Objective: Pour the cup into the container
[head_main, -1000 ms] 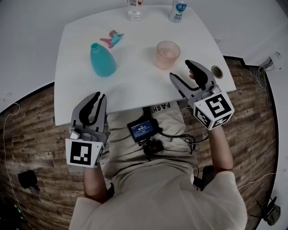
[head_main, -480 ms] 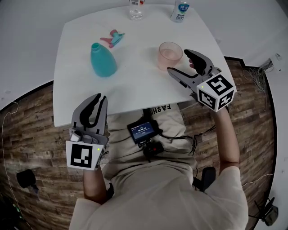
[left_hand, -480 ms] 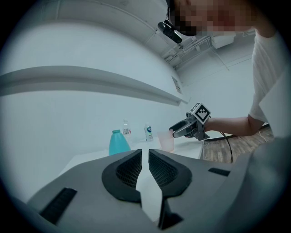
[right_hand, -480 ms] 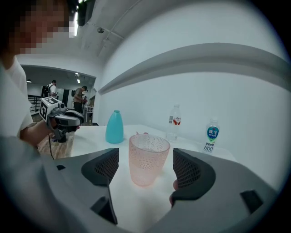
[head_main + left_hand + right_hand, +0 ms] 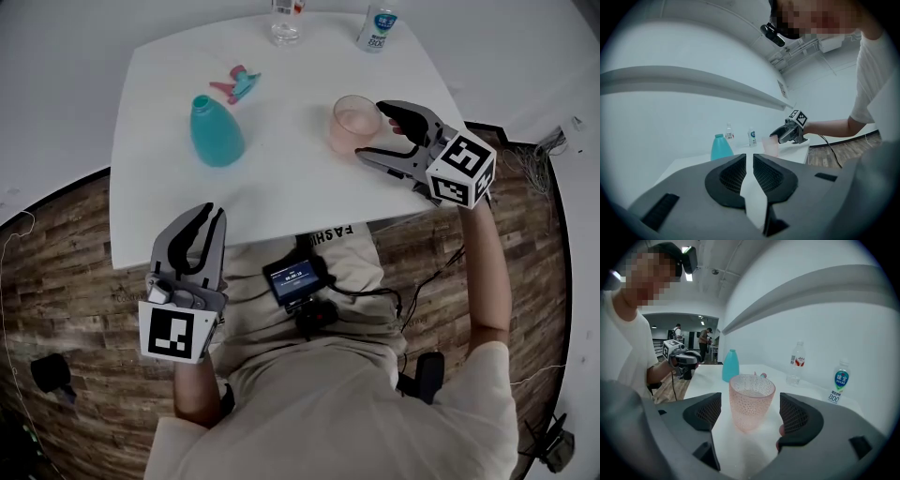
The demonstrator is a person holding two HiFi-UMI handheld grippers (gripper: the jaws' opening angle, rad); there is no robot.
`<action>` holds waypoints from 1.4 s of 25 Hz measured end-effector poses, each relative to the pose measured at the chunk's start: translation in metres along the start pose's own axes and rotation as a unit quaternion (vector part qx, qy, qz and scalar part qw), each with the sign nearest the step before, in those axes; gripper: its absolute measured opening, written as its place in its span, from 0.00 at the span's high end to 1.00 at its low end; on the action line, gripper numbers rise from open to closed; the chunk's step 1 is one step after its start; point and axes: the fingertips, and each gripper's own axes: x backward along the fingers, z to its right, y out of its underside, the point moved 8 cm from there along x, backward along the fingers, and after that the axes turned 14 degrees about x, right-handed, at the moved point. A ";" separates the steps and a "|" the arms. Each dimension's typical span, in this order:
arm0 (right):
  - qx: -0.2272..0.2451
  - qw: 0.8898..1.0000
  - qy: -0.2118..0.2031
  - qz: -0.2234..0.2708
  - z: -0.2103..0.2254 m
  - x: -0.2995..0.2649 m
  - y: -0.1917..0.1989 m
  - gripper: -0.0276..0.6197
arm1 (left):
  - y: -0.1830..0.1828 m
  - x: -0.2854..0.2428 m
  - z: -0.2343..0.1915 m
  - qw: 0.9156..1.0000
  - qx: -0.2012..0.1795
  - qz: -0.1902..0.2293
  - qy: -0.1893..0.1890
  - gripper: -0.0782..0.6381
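Note:
A pink dimpled cup [image 5: 352, 122] [image 5: 750, 401] stands upright on the white table [image 5: 281, 202], right of centre. My right gripper [image 5: 373, 131] [image 5: 751, 414] is open. Its jaws have just been opening and now straddle the cup, with a gap on each side between pads and cup wall. A teal bottle [image 5: 217, 131] [image 5: 731, 365] with no cap stands to the left, apart from both grippers. My left gripper [image 5: 205, 219] [image 5: 750, 161] hangs at the table's near edge, its pads almost touching and nothing between them.
A pink and teal spray head [image 5: 236, 82] lies behind the teal bottle. Two clear bottles [image 5: 284, 21] [image 5: 375, 28] stand at the table's far edge. A device with a screen [image 5: 295, 277] hangs at the person's waist. Wooden floor surrounds the table.
My right gripper has moved forward and left to the cup, and its jaws have spread around it. The left gripper has stayed in place.

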 end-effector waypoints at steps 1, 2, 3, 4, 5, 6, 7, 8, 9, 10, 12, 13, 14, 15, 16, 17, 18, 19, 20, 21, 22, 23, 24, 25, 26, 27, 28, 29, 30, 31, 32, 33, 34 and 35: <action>0.001 1.000 -0.009 0.002 0.002 0.000 0.001 0.38 | 0.000 0.000 0.001 1.000 0.002 0.001 0.002 0.84; 0.000 1.000 -0.017 0.004 0.003 0.000 0.002 0.38 | -0.001 0.000 0.002 1.000 0.004 0.002 0.004 0.84; -0.003 1.000 -0.024 0.005 0.006 0.000 0.003 0.38 | -0.001 0.000 0.003 1.000 0.006 0.004 0.005 0.84; -0.005 0.999 -0.031 0.008 0.008 -0.001 0.003 0.38 | -0.003 -0.001 0.004 1.000 0.008 0.005 0.005 0.84; -0.007 0.999 -0.039 0.011 0.011 -0.001 0.004 0.38 | -0.004 -0.002 0.004 1.000 0.010 0.005 0.005 0.84; -0.008 0.999 -0.047 0.015 0.014 -0.002 0.005 0.37 | -0.005 -0.003 0.004 1.000 0.011 0.004 0.004 0.84; -0.005 0.998 -0.056 0.017 0.017 -0.003 0.005 0.37 | -0.006 -0.004 0.003 1.000 0.011 0.002 0.004 0.84; -0.001 0.998 -0.064 0.017 0.019 -0.004 0.005 0.36 | -0.006 -0.005 0.003 1.000 0.012 0.000 0.004 0.84; 0.004 0.997 -0.071 0.014 0.020 -0.005 0.005 0.36 | -0.007 -0.005 0.003 1.000 0.013 -0.001 0.004 0.84; 0.008 0.997 -0.078 0.012 0.022 -0.006 0.006 0.36 | -0.008 -0.006 0.003 1.000 0.013 -0.003 0.003 0.84; 0.009 0.995 -0.095 0.012 0.023 -0.008 0.008 0.35 | -0.009 -0.006 0.002 1.000 0.014 -0.005 0.002 0.84; 0.010 0.994 -0.105 0.014 0.023 -0.010 0.009 0.35 | -0.010 -0.007 0.001 1.000 0.014 -0.005 0.001 0.84; 0.010 0.993 -0.115 0.017 0.023 -0.012 0.009 0.35 | -0.011 -0.008 0.001 1.000 0.014 -0.007 0.001 0.84; 0.011 0.992 -0.125 0.020 0.022 -0.013 0.010 0.35 | -0.012 -0.009 0.000 1.000 0.015 -0.008 0.001 0.84; 0.013 0.991 -0.133 0.022 0.021 -0.015 0.010 0.35 | -0.013 -0.010 0.000 1.000 0.016 -0.009 0.001 0.84; 0.015 0.990 -0.140 0.022 0.021 -0.016 0.009 0.35 | -0.014 -0.011 -0.001 1.000 0.016 -0.009 0.002 0.84; 0.018 0.989 -0.145 0.021 0.020 -0.018 0.009 0.35 | -0.016 -0.012 -0.001 1.000 0.016 -0.010 0.002 0.84; 0.021 0.988 -0.149 0.021 0.020 -0.020 0.008 0.35 | -0.017 -0.012 -0.001 1.000 0.015 -0.009 0.003 0.84; 0.023 0.988 -0.151 0.022 0.019 -0.021 0.008 0.35 | -0.018 -0.012 -0.001 1.000 0.014 -0.009 0.003 0.84; 0.025 0.988 -0.154 0.023 0.019 -0.023 0.007 0.35 | -0.019 -0.013 0.000 1.000 0.013 -0.009 0.003 0.84; 0.026 0.987 -0.157 0.026 0.018 -0.024 0.007 0.35 | -0.020 -0.013 0.000 1.000 0.012 -0.009 0.003 0.84; 0.028 0.986 -0.160 0.029 0.017 -0.025 0.007 0.35 | -0.021 -0.014 0.001 1.000 0.011 -0.009 0.003 0.84; 0.029 0.986 -0.164 0.032 0.017 -0.026 0.007 0.35 | -0.021 -0.014 0.001 1.000 0.011 -0.009 0.003 0.84; 0.030 0.985 -0.167 0.033 0.016 -0.027 0.008 0.35 | -0.021 -0.015 0.001 1.000 0.011 -0.009 0.002 0.84; 0.032 0.984 -0.170 0.033 0.016 -0.029 0.008 0.35 | -0.022 -0.016 0.001 1.000 0.012 -0.010 0.002 0.84; 0.034 0.984 -0.171 0.032 0.016 -0.031 0.009 0.35 | -0.022 -0.017 0.000 1.000 0.013 -0.010 0.001 0.84; 0.034 0.984 -0.171 0.031 0.016 -0.032 0.009 0.35 | -0.022 -0.017 0.000 1.000 0.015 -0.011 0.000 0.84; 0.034 0.984 -0.170 0.031 0.017 -0.034 0.010 0.35 | -0.022 -0.017 -0.001 1.000 0.016 -0.011 -0.001 0.84; 0.034 0.984 -0.170 0.031 0.017 -0.035 0.011 0.35 | -0.023 -0.017 -0.002 1.000 0.016 -0.012 -0.002 0.84; 0.034 0.984 -0.169 0.032 0.017 -0.036 0.011 0.35 | -0.023 -0.017 -0.003 1.000 0.016 -0.012 -0.003 0.84; 0.034 0.985 -0.168 0.034 0.017 -0.037 0.011 0.35 | -0.022 -0.016 -0.003 1.000 0.017 -0.013 -0.003 0.84; 0.033 0.985 -0.166 0.036 0.016 -0.036 0.012 0.35 | -0.022 -0.015 -0.003 1.000 0.018 -0.013 -0.005 0.84; 0.033 0.985 -0.163 0.037 0.016 -0.036 0.011 0.36 | -0.021 -0.014 -0.004 1.000 0.019 -0.014 -0.006 0.84; 0.032 0.986 -0.159 0.037 0.016 -0.037 0.011 0.37 | -0.021 -0.013 -0.005 1.000 0.020 -0.015 -0.006 0.84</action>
